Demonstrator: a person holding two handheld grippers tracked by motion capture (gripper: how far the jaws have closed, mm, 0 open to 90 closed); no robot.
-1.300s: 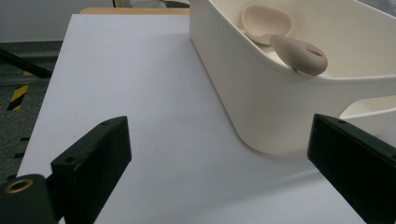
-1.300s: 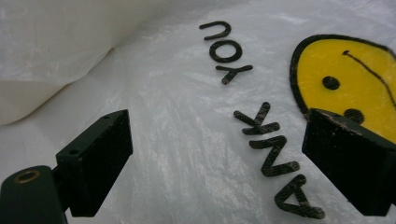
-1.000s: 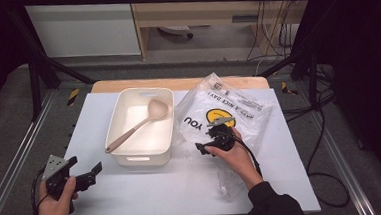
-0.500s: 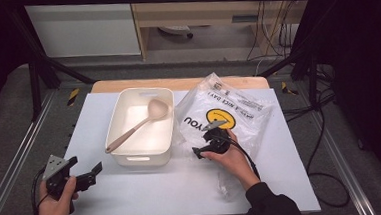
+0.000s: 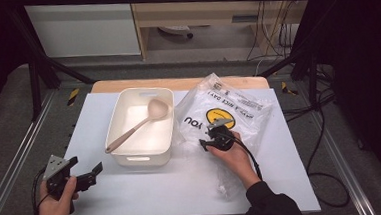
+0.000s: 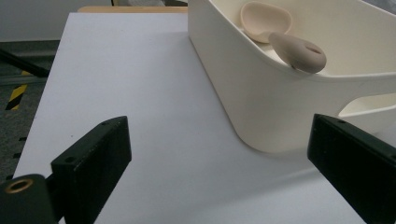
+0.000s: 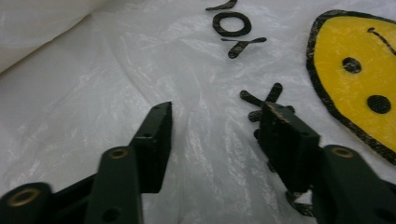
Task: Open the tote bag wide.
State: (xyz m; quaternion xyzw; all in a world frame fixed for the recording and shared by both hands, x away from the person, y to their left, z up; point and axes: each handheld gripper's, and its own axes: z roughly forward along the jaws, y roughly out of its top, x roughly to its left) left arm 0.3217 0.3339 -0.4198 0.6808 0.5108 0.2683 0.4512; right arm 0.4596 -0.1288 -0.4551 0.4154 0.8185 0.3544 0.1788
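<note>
A clear plastic bag [image 5: 238, 109] printed with a yellow smiley face and black letters lies on the right half of the white table. My right gripper [image 5: 206, 142] rests on the bag's near left part. Its jaws have just been closing and now stand half apart, with a raised wrinkle of the bag film [image 7: 140, 56] between the right gripper's [image 7: 215, 109] pads; the pads do not press on it. My left gripper [image 5: 88, 166] hovers open over the table's near left corner. It points at the white bin [image 6: 243, 84] with nothing between the left gripper's [image 6: 219, 135] jaws.
The cream bin [image 5: 131, 158] stands left of the bag, and a beige ladle [image 5: 144, 121] leans inside with its handle end [image 6: 299, 49] on the near rim. A small clear plastic scrap [image 5: 223, 188] lies by the right forearm. Bare white table [image 5: 158, 189] stretches in front.
My right gripper has shifted a little to the left on the bag. The left hand and gripper have stayed where they were.
</note>
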